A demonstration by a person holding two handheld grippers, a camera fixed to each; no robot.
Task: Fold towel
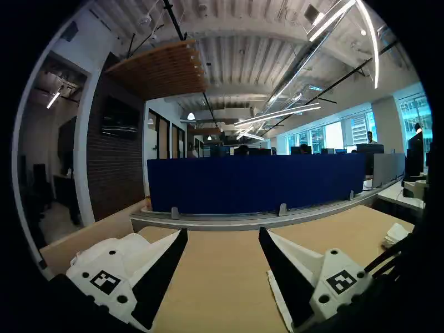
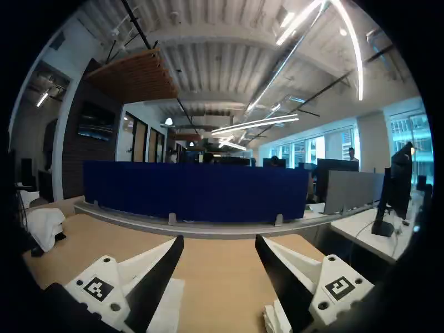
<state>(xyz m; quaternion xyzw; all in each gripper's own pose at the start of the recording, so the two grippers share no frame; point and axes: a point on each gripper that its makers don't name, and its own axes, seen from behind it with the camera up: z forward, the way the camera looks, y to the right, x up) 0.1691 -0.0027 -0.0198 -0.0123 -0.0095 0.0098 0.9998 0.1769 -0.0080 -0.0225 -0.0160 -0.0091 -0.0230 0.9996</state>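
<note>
Left gripper [image 1: 222, 233]: jaws wide apart, holding nothing, with bare wooden tabletop [image 1: 222, 277] in the gap. An edge of the white towel [image 1: 273, 288] shows just beside its right finger. Right gripper [image 2: 219, 238]: jaws wide apart, holding nothing. Crumpled white cloth [image 2: 44, 225] near the tabletop's left edge. Towel [image 2: 171, 302] at the near edge, under both fingers; contact cannot be told. Blue partition [image 2: 194, 191] along the far edge.

L gripper [image 1: 222, 230], R gripper [image 2: 219, 237] — both jaws spread wide.
</note>
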